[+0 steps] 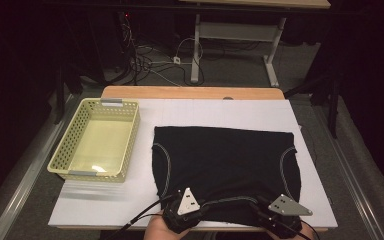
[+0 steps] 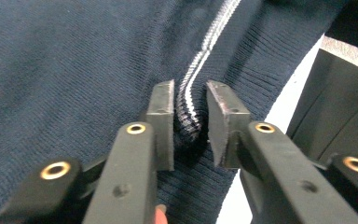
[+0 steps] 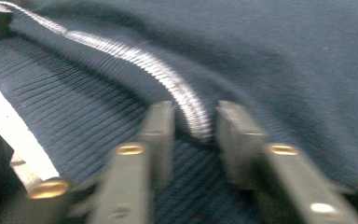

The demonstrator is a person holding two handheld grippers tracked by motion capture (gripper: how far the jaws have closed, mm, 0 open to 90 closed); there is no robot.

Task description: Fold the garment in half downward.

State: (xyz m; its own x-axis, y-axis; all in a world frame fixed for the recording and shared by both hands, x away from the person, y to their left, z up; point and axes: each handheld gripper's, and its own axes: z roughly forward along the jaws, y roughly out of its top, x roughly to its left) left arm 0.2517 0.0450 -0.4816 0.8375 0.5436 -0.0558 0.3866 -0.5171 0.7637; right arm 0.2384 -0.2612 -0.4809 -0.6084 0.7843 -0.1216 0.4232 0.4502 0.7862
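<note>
A dark navy knit garment (image 1: 225,160) lies spread flat on the white table top (image 1: 220,112), with pale stitching lines curving down its two sides. My left gripper (image 1: 180,199) is at the garment's near edge, left of centre. In the left gripper view its jaws (image 2: 190,100) are shut on a raised fold of the white-striped ribbed edge (image 2: 189,112). My right gripper (image 1: 275,201) is at the near edge further right. In the blurred right gripper view its jaws (image 3: 195,116) pinch the same kind of striped ribbed edge (image 3: 193,114).
An empty pale yellow perforated basket (image 1: 97,140) stands on the table's left side, beside the garment. The person's hands come in at the near table edge. Beyond the far edge are cables and a desk frame (image 1: 240,35) on the floor.
</note>
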